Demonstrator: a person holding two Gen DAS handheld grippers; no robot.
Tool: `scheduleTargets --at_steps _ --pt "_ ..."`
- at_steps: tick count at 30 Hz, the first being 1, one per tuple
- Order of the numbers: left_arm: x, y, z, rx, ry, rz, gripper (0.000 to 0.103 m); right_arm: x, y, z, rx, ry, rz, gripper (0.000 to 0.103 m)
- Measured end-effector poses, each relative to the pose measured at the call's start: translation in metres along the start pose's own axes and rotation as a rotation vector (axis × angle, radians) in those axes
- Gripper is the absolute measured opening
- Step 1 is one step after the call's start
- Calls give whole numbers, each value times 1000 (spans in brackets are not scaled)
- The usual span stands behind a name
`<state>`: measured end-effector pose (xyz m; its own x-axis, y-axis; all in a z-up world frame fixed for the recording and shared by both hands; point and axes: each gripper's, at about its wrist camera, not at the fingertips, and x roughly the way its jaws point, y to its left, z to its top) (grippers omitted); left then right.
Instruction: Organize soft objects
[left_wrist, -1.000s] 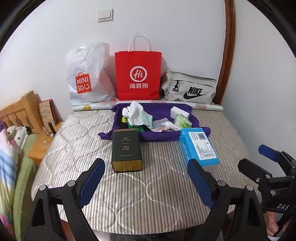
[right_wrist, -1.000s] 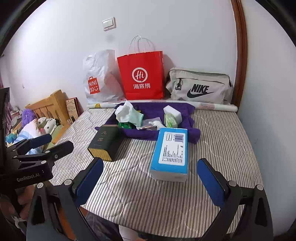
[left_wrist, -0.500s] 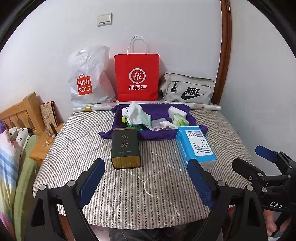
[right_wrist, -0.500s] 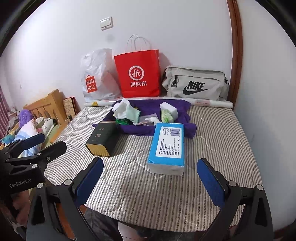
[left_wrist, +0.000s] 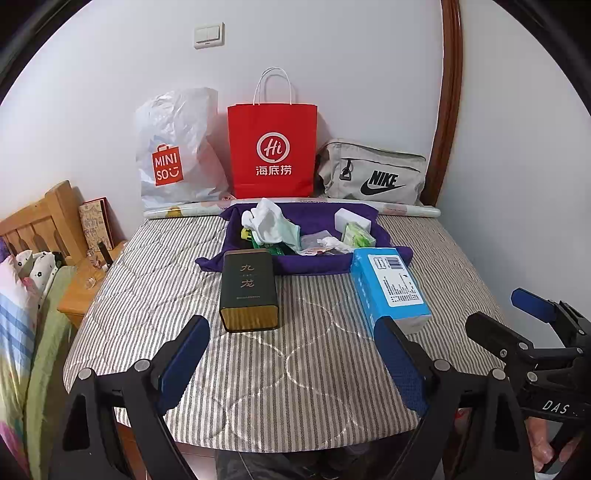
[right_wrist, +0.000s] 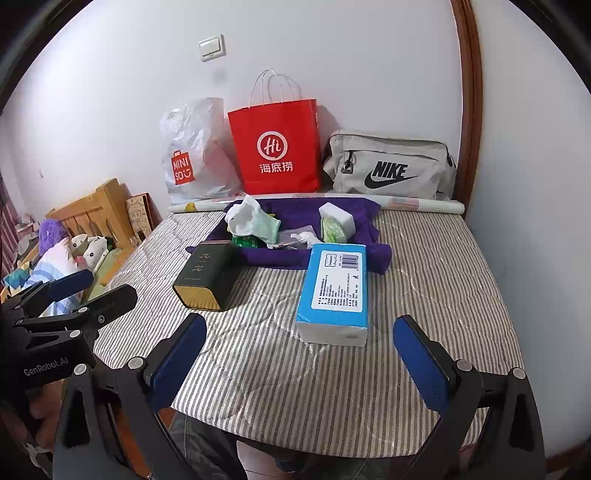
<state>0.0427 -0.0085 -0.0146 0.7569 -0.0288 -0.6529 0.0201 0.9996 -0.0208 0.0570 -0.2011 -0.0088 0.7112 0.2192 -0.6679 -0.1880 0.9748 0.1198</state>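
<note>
A purple cloth (left_wrist: 314, 221) lies spread at the back of the striped quilted surface (left_wrist: 258, 369). On it rest a crumpled white-and-green soft bundle (left_wrist: 269, 225), a white block (left_wrist: 352, 219), a green packet (left_wrist: 356, 234) and small wrappers. In front of the cloth stand a dark green tin (left_wrist: 248, 288) and a blue tissue pack (left_wrist: 391, 284). My left gripper (left_wrist: 290, 328) is open and empty, short of the tin. My right gripper (right_wrist: 299, 325) is open and empty, just before the tissue pack (right_wrist: 334, 291).
A white plastic bag (left_wrist: 173, 155), a red paper bag (left_wrist: 271, 147) and a grey pouch (left_wrist: 373, 173) lean on the back wall behind a paper roll (left_wrist: 406, 210). A wooden headboard (left_wrist: 40, 221) and bedding sit to the left.
Both views have drawn back slightly, so more of the surface's near edge shows. Nothing on the surface has moved, and both grippers stay open.
</note>
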Motion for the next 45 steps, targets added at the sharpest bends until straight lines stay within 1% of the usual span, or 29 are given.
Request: scheduleTargets --at_steps 45 --pt "-5 -5 -2 5 2 -1 90 -14 3 4 1 -14 4 100"
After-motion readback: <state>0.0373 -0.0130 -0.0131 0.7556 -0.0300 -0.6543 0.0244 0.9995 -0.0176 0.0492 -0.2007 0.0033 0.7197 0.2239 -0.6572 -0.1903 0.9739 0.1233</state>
